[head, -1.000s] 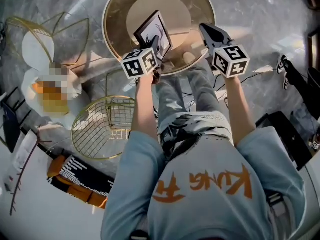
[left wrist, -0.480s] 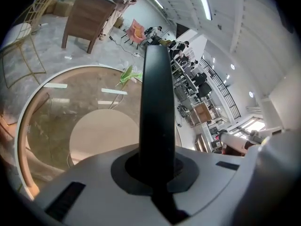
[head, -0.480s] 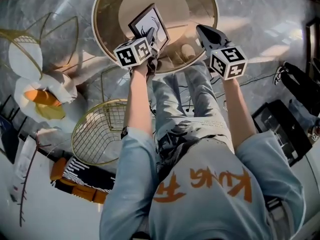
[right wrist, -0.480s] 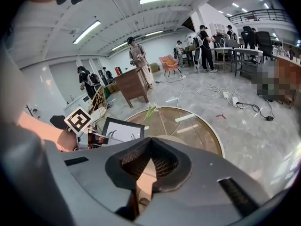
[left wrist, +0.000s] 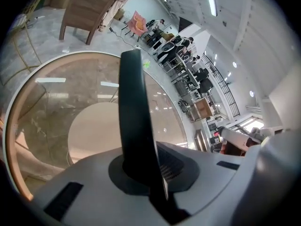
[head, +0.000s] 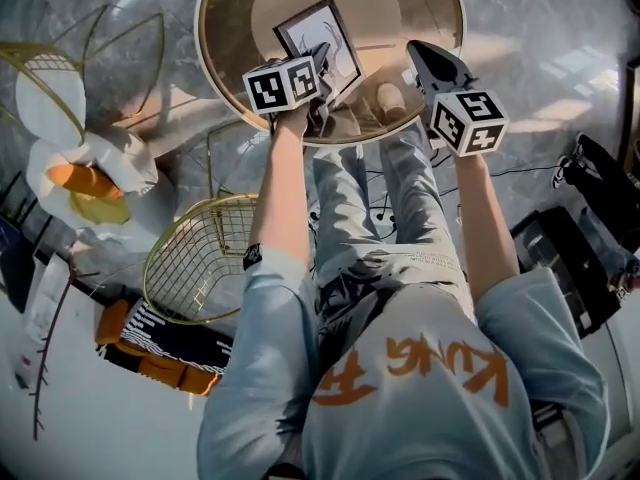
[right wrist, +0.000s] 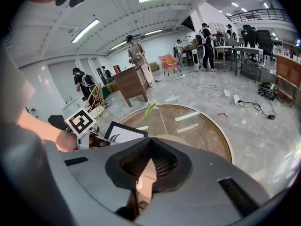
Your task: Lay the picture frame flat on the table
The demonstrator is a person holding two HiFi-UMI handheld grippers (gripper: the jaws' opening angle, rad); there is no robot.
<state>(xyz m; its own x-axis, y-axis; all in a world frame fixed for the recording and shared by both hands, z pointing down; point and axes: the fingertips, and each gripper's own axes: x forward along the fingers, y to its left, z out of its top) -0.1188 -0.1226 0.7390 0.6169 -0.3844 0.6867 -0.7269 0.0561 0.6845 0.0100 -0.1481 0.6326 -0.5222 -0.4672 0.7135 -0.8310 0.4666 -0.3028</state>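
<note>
A dark-framed picture (head: 322, 36) with a white print is tilted over the round glass table (head: 204, 30). My left gripper (head: 320, 66) is shut on its near edge. The left gripper view has the frame (left wrist: 134, 107) edge-on, running up from between the jaws of the left gripper (left wrist: 143, 166), with the table rim (left wrist: 13, 126) behind. My right gripper (head: 428, 60) hovers over the table's right side, shut on nothing. From the right gripper view, the closed jaws of the right gripper (right wrist: 150, 147) point at the table (right wrist: 226, 142), and the frame (right wrist: 120, 134) is at the left.
Two gold wire baskets (head: 205, 253) (head: 60, 73) stand on the marble floor at the left, with an orange and black object (head: 165, 353) below them. A black case (head: 560, 268) lies at the right. Several people (right wrist: 137, 55) and a wooden cabinet (right wrist: 131, 84) are far behind the table.
My left gripper has carried the frame a little farther over the table. The right gripper has stayed at about the same place beside it.
</note>
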